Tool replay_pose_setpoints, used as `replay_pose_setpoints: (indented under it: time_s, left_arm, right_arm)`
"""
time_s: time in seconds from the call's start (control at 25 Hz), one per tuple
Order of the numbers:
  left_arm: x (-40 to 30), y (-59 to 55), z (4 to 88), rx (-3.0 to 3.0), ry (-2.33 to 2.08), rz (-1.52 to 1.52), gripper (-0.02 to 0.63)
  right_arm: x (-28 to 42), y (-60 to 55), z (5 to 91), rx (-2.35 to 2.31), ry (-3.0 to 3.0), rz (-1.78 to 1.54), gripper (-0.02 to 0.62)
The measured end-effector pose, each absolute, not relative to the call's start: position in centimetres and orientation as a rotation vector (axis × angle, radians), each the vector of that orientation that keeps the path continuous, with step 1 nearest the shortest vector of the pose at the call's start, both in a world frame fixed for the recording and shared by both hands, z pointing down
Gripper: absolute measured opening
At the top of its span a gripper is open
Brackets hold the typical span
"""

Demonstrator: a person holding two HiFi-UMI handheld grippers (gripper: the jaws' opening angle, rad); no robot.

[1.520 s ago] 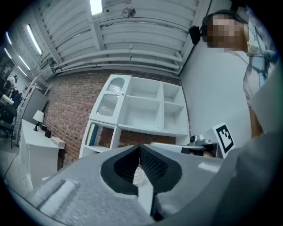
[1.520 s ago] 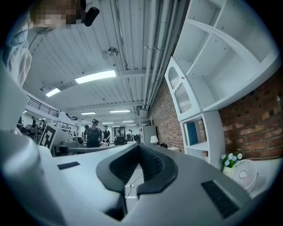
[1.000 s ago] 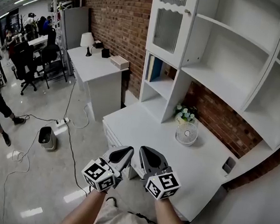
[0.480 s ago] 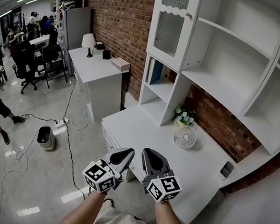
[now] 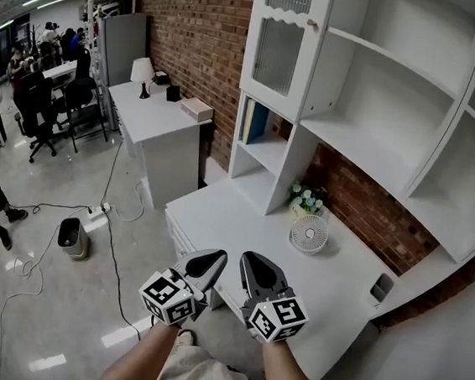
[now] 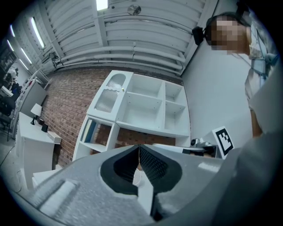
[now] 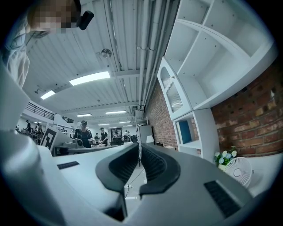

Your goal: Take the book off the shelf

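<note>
The left gripper (image 5: 211, 259) was closed, its ribbed pads pressed together with nothing between them. The right gripper (image 5: 253, 262) was likewise closed and empty. They hung side by side, close but not touching, with their tips over the near edge of the white surface (image 5: 226, 213). Each pointed across it towards the shelf (image 5: 368, 148).

The book (image 5: 257, 121), blue-covered, stood upright in the shelf's left column. It was in the open compartment directly under the ribbed glass door (image 5: 278, 53), against that compartment's left wall. This column rose from the back left corner of the surface, well apart from both grippers. The left gripper view showed the book (image 6: 90, 131) as a thin blue strip left of the jaws. The right gripper view showed its blue face (image 7: 185, 131) to the right of them.

A small white fan (image 5: 309, 233) sat towards the back edge of the surface, in front of the brick wall (image 5: 362, 205). A bunch of pale flowers (image 5: 306, 199) was just behind it, beside the foot of the shelf column. A small dark object (image 5: 381, 286), too small to identify, lay near the right edge of the surface.

Further left along the wall, a separate white desk (image 5: 152, 121) carried a table lamp (image 5: 141, 72). Cables trailed over the glossy floor (image 5: 41, 291).
</note>
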State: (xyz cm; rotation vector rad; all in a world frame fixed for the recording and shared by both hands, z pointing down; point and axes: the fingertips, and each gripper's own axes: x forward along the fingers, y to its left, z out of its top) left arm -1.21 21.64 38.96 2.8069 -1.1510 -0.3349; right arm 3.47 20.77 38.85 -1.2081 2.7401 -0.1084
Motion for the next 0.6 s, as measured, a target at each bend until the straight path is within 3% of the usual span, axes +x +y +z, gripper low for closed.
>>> replay_pose_setpoints:
  time_s: [0.6]
  left_arm:
    - [-2.6,10.6,39.4,2.816,-1.097,-0.335,0.009]
  right_arm:
    - [2.2,10.0,39.5,-1.249,2.727,-0.137,0.018]
